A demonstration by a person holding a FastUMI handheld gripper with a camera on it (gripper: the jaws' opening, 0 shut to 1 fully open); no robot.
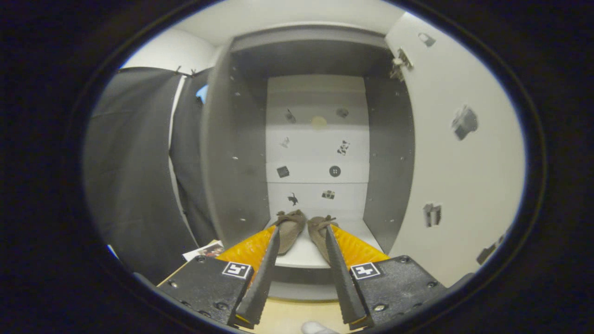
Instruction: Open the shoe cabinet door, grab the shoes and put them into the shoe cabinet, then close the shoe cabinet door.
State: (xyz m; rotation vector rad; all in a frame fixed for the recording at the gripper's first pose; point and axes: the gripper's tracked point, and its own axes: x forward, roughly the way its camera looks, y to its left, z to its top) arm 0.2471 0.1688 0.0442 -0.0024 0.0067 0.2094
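Shoes (304, 229) sit paired on the cabinet shelf (301, 260), just ahead of the hand-held gripper (302, 234); its fingers are spread, gripping nothing. Door (457, 153) hangs open on its right. Risk: a fingertip snags a heel, dragging it off the shelf.

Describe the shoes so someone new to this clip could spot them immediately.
Find the open shoe cabinet with dark side walls and a pale back panel. On its white bottom shelf, just beyond the open gripper, sit the shoes: a brown pair, side by side, the only items on the shelf.
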